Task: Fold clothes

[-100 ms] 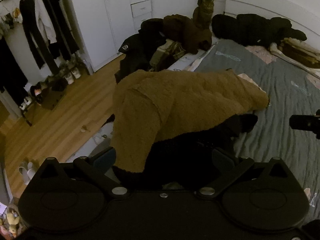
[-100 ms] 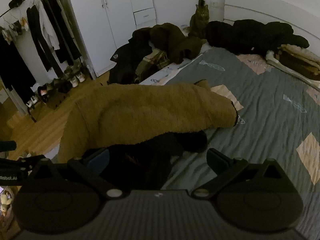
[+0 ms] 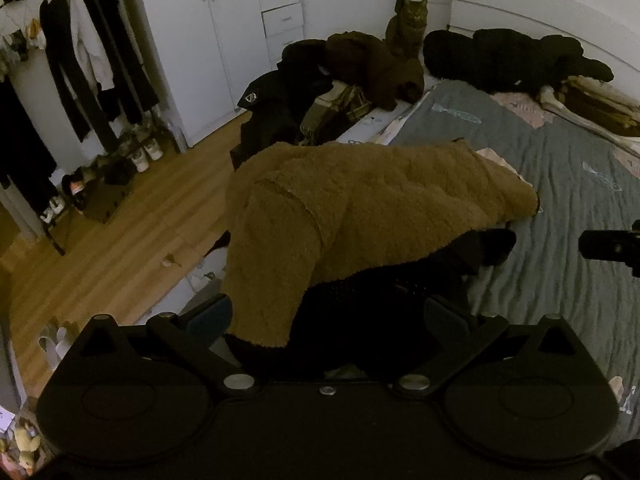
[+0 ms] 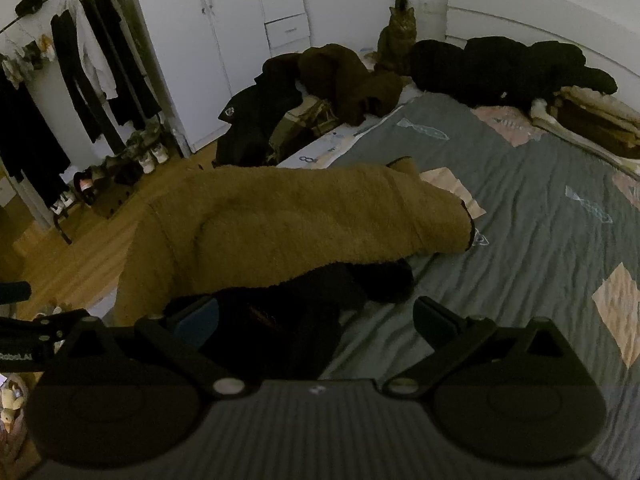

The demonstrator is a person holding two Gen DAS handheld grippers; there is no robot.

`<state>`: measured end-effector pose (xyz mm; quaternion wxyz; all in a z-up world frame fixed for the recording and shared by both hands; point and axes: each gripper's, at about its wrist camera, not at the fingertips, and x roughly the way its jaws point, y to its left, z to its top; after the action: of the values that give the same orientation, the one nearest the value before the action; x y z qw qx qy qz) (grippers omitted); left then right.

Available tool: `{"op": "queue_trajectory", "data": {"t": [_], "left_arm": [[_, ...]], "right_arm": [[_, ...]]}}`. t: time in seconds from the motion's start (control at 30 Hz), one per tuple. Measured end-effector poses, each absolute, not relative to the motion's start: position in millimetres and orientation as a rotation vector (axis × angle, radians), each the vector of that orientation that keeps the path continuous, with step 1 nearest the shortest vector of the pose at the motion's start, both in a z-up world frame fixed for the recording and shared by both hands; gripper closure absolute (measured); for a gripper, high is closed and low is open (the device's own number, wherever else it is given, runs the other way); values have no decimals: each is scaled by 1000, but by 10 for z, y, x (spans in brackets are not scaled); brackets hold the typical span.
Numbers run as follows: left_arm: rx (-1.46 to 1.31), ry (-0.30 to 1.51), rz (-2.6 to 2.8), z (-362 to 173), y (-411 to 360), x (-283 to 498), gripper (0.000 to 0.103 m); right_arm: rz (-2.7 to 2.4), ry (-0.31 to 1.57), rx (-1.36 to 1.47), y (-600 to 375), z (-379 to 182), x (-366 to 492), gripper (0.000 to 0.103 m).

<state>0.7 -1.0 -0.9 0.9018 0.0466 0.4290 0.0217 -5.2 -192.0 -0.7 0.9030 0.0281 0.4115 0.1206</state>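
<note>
Fleece jacket point(image 3: 360, 216) overhanging bed point(image 3: 560, 184) edge, seemingly.

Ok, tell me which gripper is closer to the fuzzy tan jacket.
Left. The left gripper has the tan jacket draped between its open fingers; the right gripper sits beside the jacket's lower edge, mostly over the grey bedspread.

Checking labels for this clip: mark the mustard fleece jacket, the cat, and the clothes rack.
mustard fleece jacket point(image 3: 360, 208), left wrist view, on its broad back panel.
cat point(image 4: 396, 36), right wrist view, on its chest.
clothes rack point(image 4: 24, 14), right wrist view, on its top rail.
</note>
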Motion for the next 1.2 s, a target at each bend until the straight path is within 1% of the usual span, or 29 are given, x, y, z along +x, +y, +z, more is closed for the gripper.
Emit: {"op": "queue_trajectory", "data": {"t": [0.4,1.2], "left_arm": [[113,856,67,-35,7,18,0],[81,895,54,-97,84,18,0]], "right_arm": [[262,872,48,-1900,-56,-10,0],[292,878,-11,-1784,-64,-7,0]]}}
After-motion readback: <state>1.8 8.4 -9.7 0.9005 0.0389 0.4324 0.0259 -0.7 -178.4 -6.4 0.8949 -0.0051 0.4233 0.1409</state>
